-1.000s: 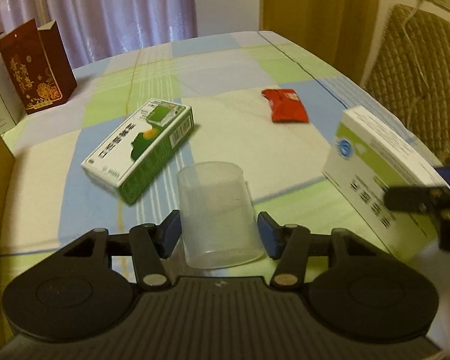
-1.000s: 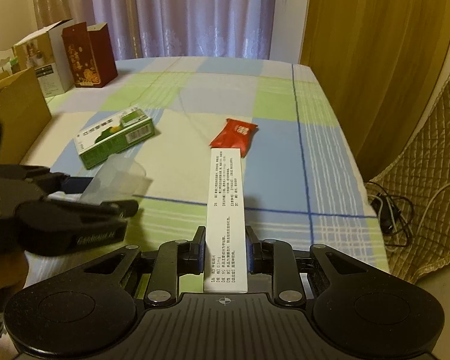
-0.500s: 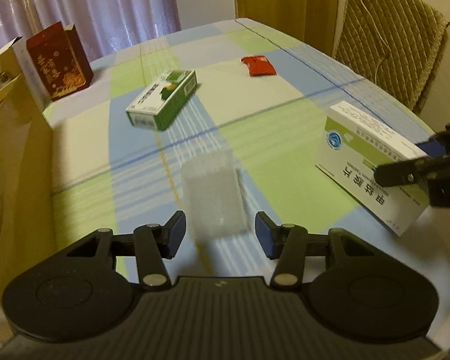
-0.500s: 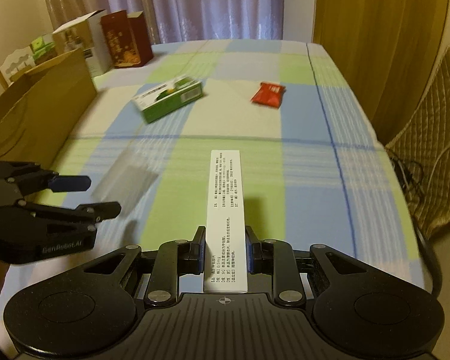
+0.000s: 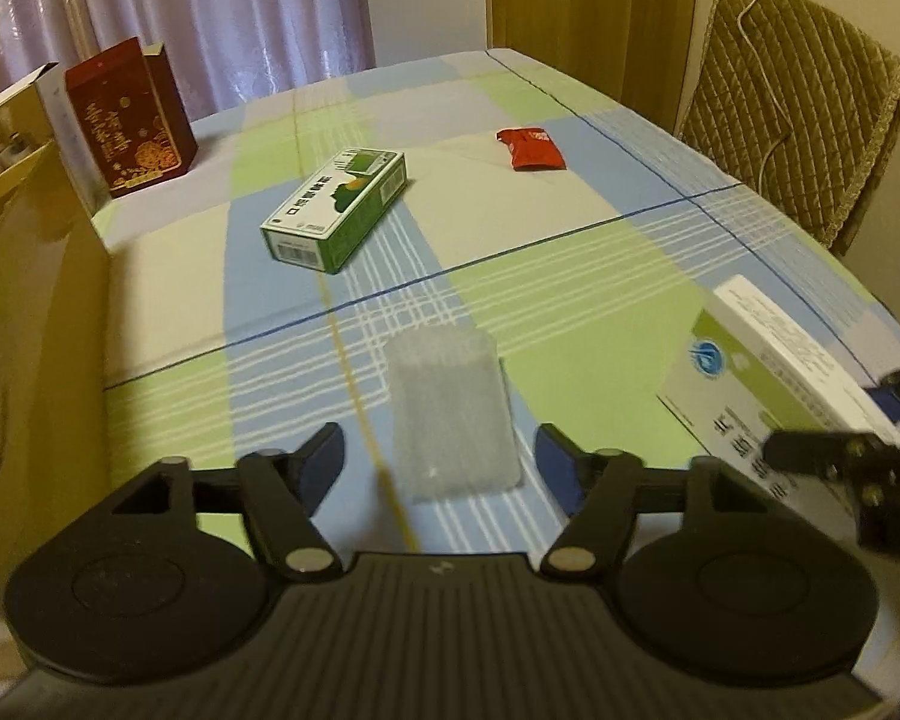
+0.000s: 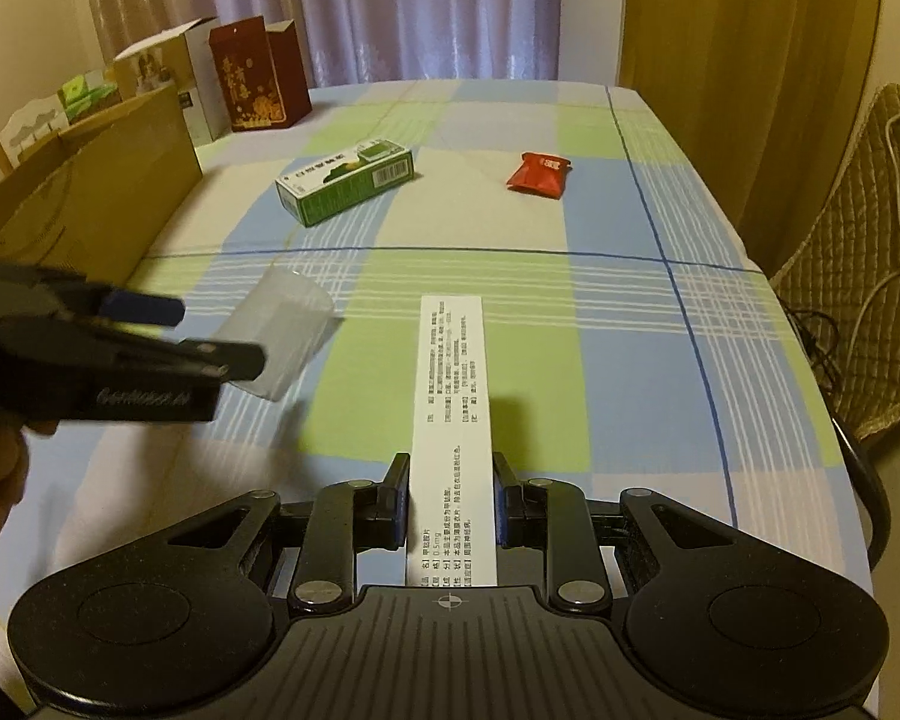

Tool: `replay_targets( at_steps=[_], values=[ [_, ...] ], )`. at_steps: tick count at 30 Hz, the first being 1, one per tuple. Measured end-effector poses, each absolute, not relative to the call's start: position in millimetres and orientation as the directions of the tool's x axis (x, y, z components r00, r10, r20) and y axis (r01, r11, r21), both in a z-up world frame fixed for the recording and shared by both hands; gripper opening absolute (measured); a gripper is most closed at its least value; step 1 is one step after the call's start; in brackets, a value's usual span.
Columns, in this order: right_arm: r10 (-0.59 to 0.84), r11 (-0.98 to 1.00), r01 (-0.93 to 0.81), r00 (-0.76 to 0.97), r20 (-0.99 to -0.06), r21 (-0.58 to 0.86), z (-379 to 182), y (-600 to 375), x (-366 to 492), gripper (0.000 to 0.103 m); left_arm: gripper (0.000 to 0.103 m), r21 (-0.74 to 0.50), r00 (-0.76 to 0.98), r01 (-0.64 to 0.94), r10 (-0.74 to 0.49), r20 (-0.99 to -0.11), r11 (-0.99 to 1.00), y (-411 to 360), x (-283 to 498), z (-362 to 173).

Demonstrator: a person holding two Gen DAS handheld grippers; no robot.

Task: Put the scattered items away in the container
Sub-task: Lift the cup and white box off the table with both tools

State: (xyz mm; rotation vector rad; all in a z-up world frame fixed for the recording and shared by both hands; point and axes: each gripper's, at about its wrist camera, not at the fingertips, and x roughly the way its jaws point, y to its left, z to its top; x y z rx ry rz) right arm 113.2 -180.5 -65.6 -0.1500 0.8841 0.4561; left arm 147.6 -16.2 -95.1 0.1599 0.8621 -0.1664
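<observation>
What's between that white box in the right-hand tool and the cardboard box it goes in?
The left gripper and the clear cup between its open fingers sit between the white box and the cardboard box. Nothing else visible does.

You are holding a white medicine box (image 6: 453, 420) in the right gripper (image 6: 450, 507); its upper face is showing small Chinese print, of which only "0.5mg" near its near end reads clearly. The left gripper (image 6: 198, 336), at the left, is showing blurred lettering that seems to begin "GenRobot". The green box (image 5: 336, 210), farther off, is displaying Chinese characters and a barcode, too small to read.
</observation>
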Motion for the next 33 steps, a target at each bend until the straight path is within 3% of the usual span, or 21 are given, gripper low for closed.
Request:
replay_targets(
  at_steps=[10, 13, 15, 25, 33],
  values=[
    [0.325, 0.907, -0.412, 0.544, -0.773, 0.092, -72, -193, 119, 0.028, 0.066, 0.044, 0.621, 0.169, -0.072, -0.78, 0.985, -17, 170, -116],
    [0.333, 0.905, -0.414, 0.542, -0.772, 0.099, -71, -194, 120, 0.028, 0.059, 0.031, 0.613, 0.152, -0.069, -0.787, 0.988, -14, 173, -119],
    [0.335, 0.905, -0.414, 0.542, -0.77, 0.103, -72, -194, 120, 0.028, 0.048, 0.021, 0.613, 0.157, -0.08, -0.786, 0.987, -13, 174, -119],
    [0.348, 0.898, -0.426, 0.532, -0.772, 0.111, -68, -193, 117, 0.027, 0.046, 0.055, 0.575, 0.275, -0.119, -0.809, 0.96, -25, 143, -111],
    [0.305, 0.896, -0.442, 0.545, -0.781, 0.042, -69, -187, 110, 0.028, 0.046, 0.043, 0.562, 0.276, -0.125, -0.818, 0.96, -21, 117, -112]
  ],
)
